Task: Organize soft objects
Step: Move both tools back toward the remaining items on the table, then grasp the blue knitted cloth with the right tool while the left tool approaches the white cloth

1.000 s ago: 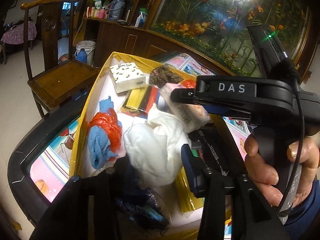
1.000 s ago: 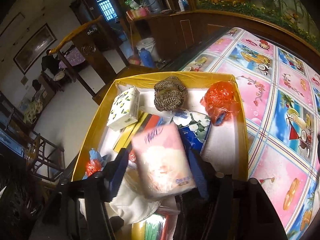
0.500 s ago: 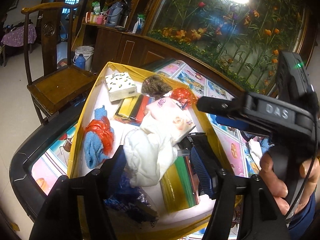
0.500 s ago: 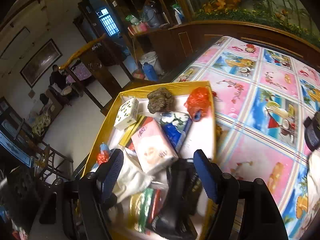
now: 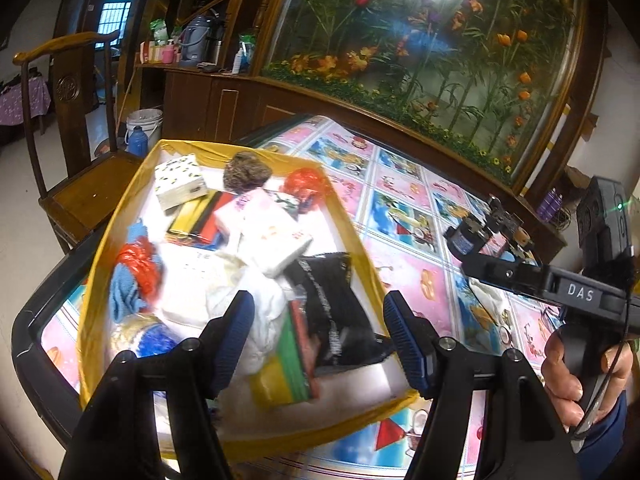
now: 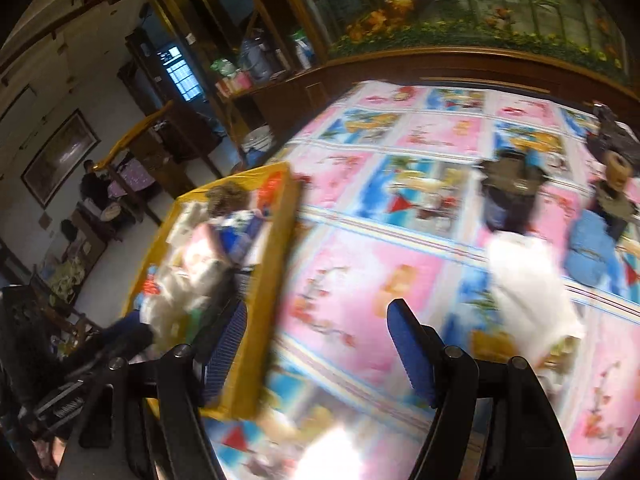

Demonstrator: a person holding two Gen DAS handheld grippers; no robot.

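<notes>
My left gripper (image 5: 318, 338) hangs over the near end of the yellow box (image 5: 96, 276), its fingers spread with nothing pinched between them; a white cloth (image 5: 260, 312), a black packet (image 5: 332, 304) and a green-and-yellow pack (image 5: 288, 372) lie below the gap. Farther in I can pick out a pink-and-white tissue pack (image 5: 276, 236), a patterned tissue box (image 5: 180, 180), a brown scrubber (image 5: 246, 170), an orange plastic bag (image 5: 306, 184) and a blue cloth (image 5: 120, 300) wrapped in red plastic, though the pile overlaps and its lower layers are hidden. My right gripper (image 6: 318, 356) is over the patterned table (image 6: 340, 264), just beside the box's edge, fingers spread and empty. That view is badly smeared: a white soft lump (image 6: 528, 280) and a blue cloth (image 6: 588, 252) lie on the table to the right, well apart from the box, and the dark shapes (image 6: 508, 188) behind them I cannot identify. A hand (image 5: 576, 368) holding the right gripper's handle is cut off at the left view's edge.
</notes>
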